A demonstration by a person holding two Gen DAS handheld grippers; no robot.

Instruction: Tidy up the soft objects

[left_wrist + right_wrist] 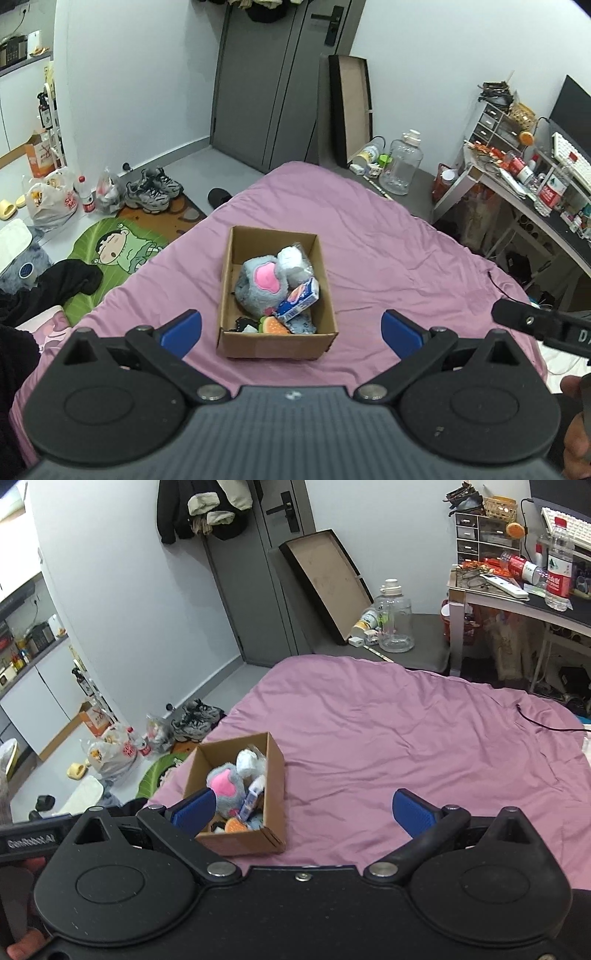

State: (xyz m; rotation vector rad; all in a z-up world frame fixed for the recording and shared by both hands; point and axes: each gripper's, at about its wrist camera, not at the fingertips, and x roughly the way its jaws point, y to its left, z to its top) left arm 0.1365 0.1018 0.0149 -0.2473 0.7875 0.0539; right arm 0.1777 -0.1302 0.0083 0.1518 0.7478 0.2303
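Looking down along our left gripper [291, 328], we find the cardboard box [275, 345] straight ahead at twelve o'clock, framed between the two blue pads [184, 330], which stand wide apart with nothing between them. The box sits on the purple bedsheet [388, 258] with its long axis running away from us, toward the grey door [258, 92]. It already holds the grey-and-pink plush [260, 284], a white soft toy in a clear bag [291, 258], a small blue carton [297, 301] and an orange-and-green toy [275, 325] at its near end.

From our right gripper [304, 812] the same box lies at about ten o'clock, partly behind the left-hand blue pad [195, 808]; these jaws are also spread fully and empty. So our left hand is the one lined up with the box, and looks nearer.

Both grippers point steeply down over the sheet, clear of the box. We see no loose soft object left on the bed, so we judge the sorting all but done.
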